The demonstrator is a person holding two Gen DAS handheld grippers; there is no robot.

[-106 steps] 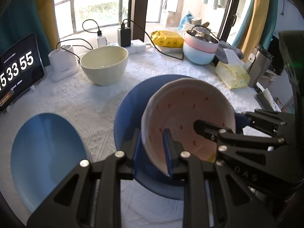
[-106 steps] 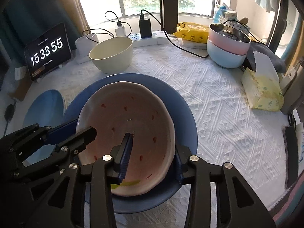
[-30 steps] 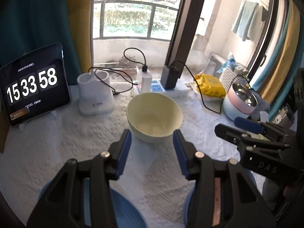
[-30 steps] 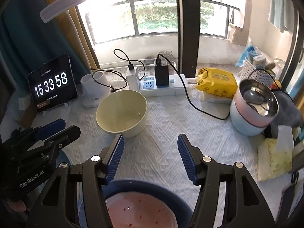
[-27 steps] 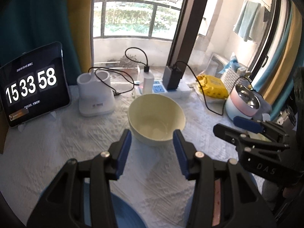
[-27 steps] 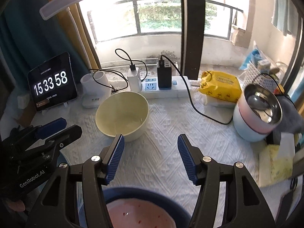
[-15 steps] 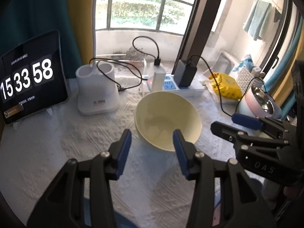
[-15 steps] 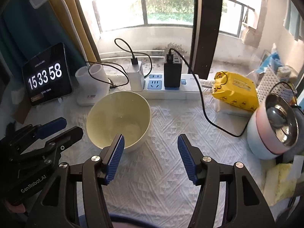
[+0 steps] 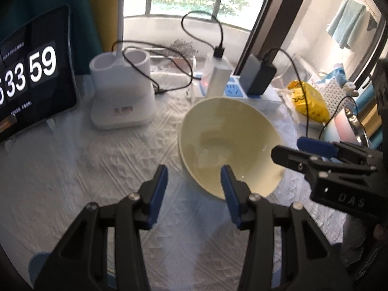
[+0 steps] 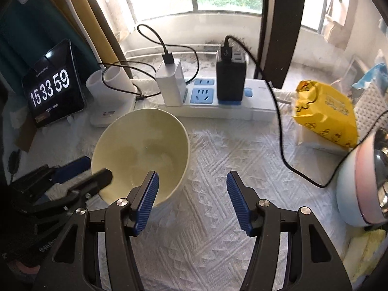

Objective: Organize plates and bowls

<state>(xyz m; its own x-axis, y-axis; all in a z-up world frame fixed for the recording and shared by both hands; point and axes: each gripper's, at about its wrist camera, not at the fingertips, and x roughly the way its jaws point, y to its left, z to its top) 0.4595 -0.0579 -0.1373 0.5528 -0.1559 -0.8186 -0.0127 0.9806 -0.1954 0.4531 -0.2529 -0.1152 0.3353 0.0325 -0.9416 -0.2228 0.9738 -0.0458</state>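
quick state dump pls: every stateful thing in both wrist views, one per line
Cream ceramic bowl: upright, empty, on the white cloth, not gripped.
Left tongs: open, straddling the bowl's near rim, nothing held.
Right tongs: open, one finger over the bowl's rim, nothing held.
Black tablet clock: on, propped up.
White power strip: two adapters plugged in, two sockets free.
Steel bowl: nested in stacked pink and pale blue bowls.
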